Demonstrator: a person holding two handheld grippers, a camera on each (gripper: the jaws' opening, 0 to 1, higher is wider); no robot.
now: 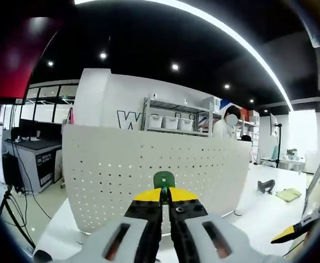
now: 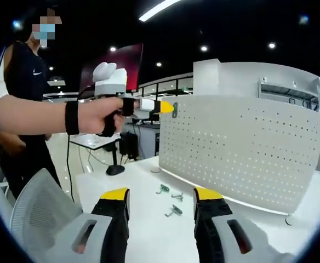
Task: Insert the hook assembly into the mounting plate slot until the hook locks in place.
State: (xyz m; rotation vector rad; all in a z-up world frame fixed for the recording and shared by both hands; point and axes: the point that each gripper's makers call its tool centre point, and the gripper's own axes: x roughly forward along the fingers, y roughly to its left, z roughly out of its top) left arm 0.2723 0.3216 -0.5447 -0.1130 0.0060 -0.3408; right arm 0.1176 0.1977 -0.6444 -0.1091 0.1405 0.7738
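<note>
- The left gripper (image 1: 165,198), yellow-tipped with black jaws, is pinching a small green hook assembly (image 1: 164,179) between jaws that are closing almost completely on it; in the right gripper view the same tool (image 2: 163,107) is being held up by the person's hand (image 2: 97,116) with the hook (image 2: 174,109) at the top left edge of the white perforated mounting plate (image 2: 242,148).
- The right gripper (image 2: 161,198) is idling above the white tabletop (image 2: 149,230) with its jaws standing wide apart and gripping nothing.
- Three spare metal hooks (image 2: 171,198) are lying loose on the table just in front of the plate.
- The likeliest failure is the hook's prongs missing the holes: the holes (image 1: 110,175) are looking small and closely spaced, so a slight tilt could be pushing the prongs against solid panel.
- The grip is taking only a narrow part of the hook, so pressing could be twisting it in the jaws or letting it drop.
- The plate is standing upright on small feet (image 2: 289,221); a hard push high up, unbraced, could be tipping or sliding it.
- Whether the hook is already touching the plate I cannot tell.
</note>
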